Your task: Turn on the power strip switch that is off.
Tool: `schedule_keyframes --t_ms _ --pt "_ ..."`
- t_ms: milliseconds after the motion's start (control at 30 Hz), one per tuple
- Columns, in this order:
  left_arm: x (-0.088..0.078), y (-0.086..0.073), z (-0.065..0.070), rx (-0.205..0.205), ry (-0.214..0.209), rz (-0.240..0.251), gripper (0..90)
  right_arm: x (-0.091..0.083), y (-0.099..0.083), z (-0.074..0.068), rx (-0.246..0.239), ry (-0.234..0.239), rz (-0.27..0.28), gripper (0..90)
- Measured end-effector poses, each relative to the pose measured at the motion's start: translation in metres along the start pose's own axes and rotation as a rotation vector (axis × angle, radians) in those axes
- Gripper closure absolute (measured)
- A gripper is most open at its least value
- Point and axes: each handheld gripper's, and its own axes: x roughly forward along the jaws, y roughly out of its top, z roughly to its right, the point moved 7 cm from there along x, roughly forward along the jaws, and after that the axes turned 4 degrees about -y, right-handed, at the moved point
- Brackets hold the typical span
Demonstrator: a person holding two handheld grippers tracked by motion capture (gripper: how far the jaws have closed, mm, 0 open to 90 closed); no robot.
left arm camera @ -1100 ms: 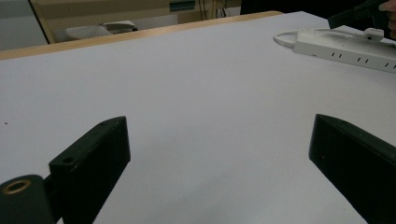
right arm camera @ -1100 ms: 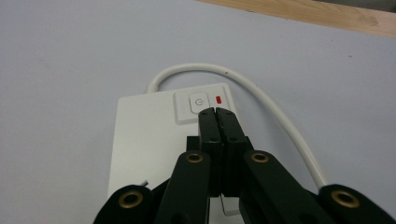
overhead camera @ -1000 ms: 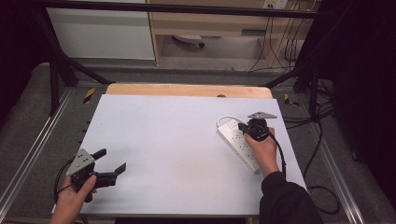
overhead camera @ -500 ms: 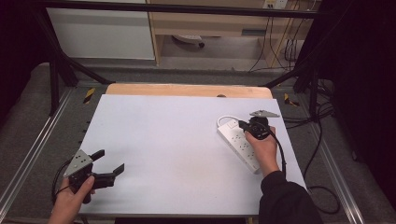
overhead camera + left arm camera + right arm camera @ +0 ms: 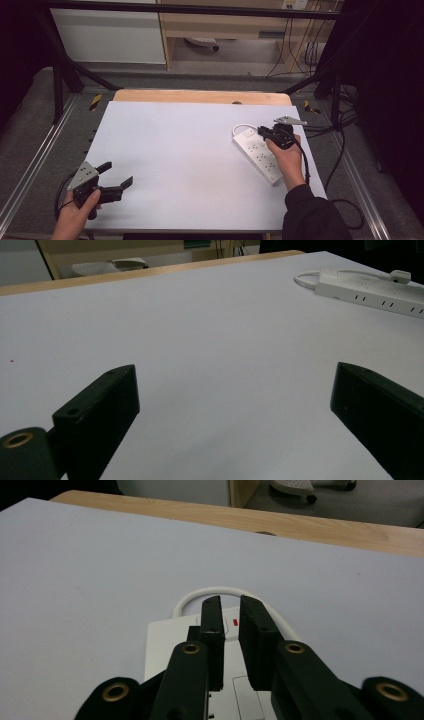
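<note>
Held low at the near left corner of the table, the left black two-jaw gripper [image 5: 114,174] is seen with its jaws spread wide apart, nothing between them; a grey three-cornered plate is carried on top of it, and the left hand [image 5: 75,217] is wrapped round its handle. In the left gripper view the two jaws are shown far apart over bare tabletop. Across the middle, the pale grey-white table surface [image 5: 180,150] is laid over a light wooden board [image 5: 200,96] whose far edge is exposed.

Toward the right, a long white plastic power strip [image 5: 257,155] with a looped white cord is laid flat and aslant on the surface. The right black two-jaw gripper [image 5: 262,131] is held by the right hand [image 5: 286,162] directly over the strip's far end, its jaws drawn nearly together with a narrow gap and nothing clasped between them. A small red mark [image 5: 235,622] is seen by the strip's switch; no writing can be read.

Beyond the table, grey floor, black frame legs, white cabinet panels and hanging cables are seen.
</note>
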Motion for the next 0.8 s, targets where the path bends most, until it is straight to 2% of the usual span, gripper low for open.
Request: schedule_keyframes --t_ms 333,600,800 --pt "0.000 -0.001 0.002 -0.004 -0.008 -0.005 5.5 -0.005 0.011 -0.009 0.012 0.032 0.042 58.5" --pt "0.000 -0.001 0.003 -0.005 -0.010 -0.008 5.5 -0.010 0.019 -0.014 0.010 0.033 0.049 36.8" --pt "-0.001 -0.002 0.004 -0.008 -0.010 -0.005 5.5 -0.014 0.025 -0.016 0.005 -0.006 0.042 18.8"
